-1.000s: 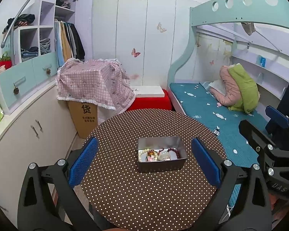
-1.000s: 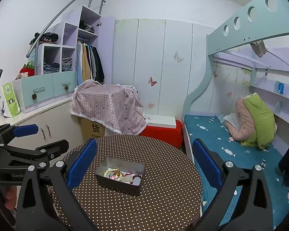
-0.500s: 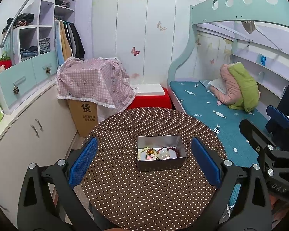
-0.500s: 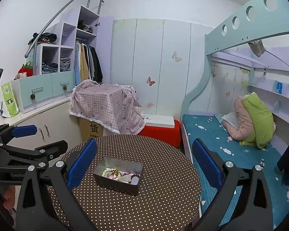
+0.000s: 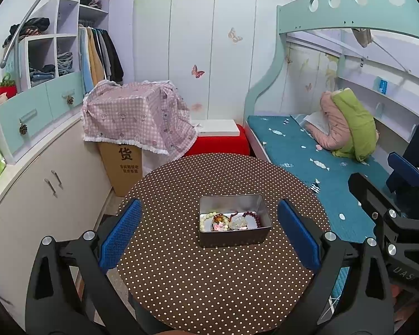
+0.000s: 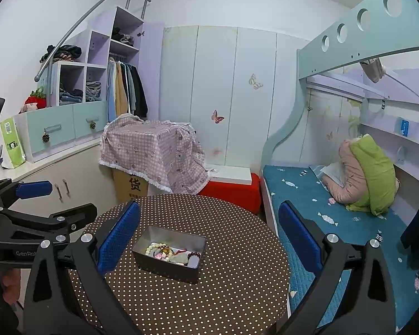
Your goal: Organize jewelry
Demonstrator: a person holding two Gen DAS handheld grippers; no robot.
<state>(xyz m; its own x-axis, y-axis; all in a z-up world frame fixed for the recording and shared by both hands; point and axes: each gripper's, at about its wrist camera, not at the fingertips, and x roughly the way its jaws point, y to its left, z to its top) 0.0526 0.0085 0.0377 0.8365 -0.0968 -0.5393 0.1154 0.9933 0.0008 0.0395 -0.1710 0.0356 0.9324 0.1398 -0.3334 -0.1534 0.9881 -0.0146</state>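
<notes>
A metal tin [image 5: 234,220] sits near the middle of the round polka-dot bench [image 5: 209,287], lidless, with the jewelry in it: a pale bead bracelet [image 5: 206,217] at its left, an amber charm [image 5: 220,219] and a clear stone piece [image 5: 238,224] in the middle, a dark red bead bracelet [image 5: 253,217] at its right. The left gripper [image 5: 209,237] hovers at the near edge, fingers [image 5: 120,237] spread wide either side of the tin, holding nothing. The right gripper [image 6: 209,237] hangs further right, fingers [image 6: 300,234] equally wide apart and empty, the tin between them. A teal bed [image 5: 307,153] lies to the right
</notes>
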